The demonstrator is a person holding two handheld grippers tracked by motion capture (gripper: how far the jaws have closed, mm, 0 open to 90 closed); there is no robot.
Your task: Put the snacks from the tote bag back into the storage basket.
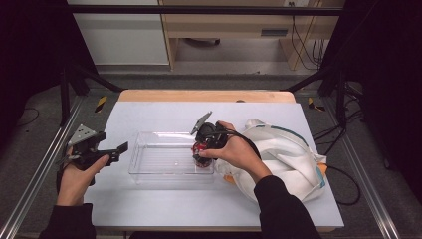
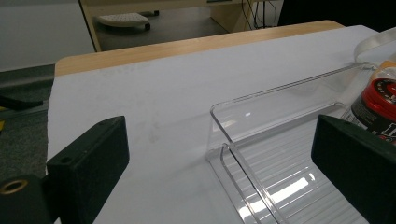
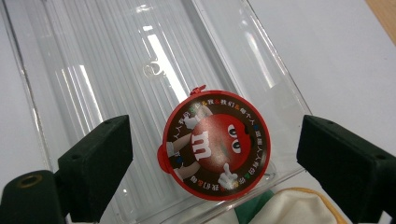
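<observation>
So we've got the right gripper point(image 1: 199, 148) hanging over the right end of the clear plastic bin point(image 1: 149, 164), pointing down. Its jaws are spread wide with nothing pinched between them — the candy jar point(image 3: 215, 144) with the red lid stands upright inside the bin, right at its near wall, pads well clear on both sides. Just beside that end of the bin lies a white cloth bag point(image 1: 286, 154) on the white surface point(image 1: 159, 112). Over on the other side, our left gripper point(image 1: 112, 149) hovers just off the bin's left end — jaws wide apart too, empty.
</observation>
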